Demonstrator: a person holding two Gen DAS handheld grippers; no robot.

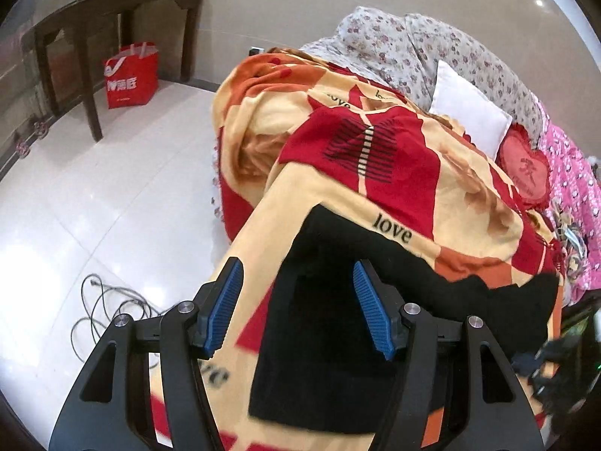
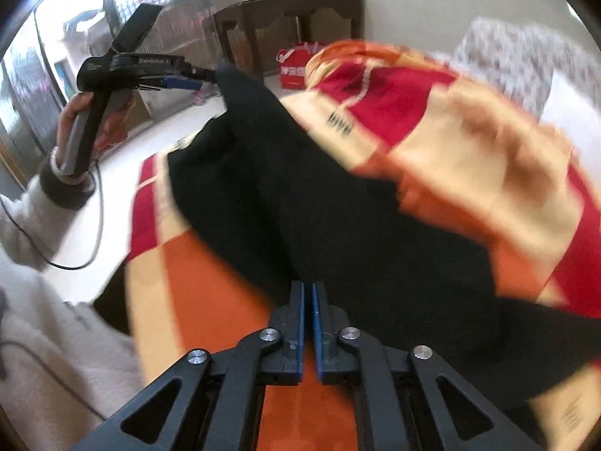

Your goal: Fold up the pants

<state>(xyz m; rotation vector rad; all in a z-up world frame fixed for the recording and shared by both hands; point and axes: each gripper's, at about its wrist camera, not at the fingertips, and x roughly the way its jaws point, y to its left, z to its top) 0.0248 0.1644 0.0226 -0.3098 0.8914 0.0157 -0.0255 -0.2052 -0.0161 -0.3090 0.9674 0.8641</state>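
black fabric pants (image 1: 338, 338) lay on the red, orange and cream blanket (image 1: 375, 173) covering the bed. left tongs (image 1: 296, 297) hovered released above them; right tongs (image 2: 307, 293) clenched the near edge, likely to lift a fold.

Matt black cloth pants (image 1: 330, 338), fleecy blanket (image 1: 469, 195) — glossy tiled floor (image 1: 75, 203), dark wood table (image 1: 112, 3)
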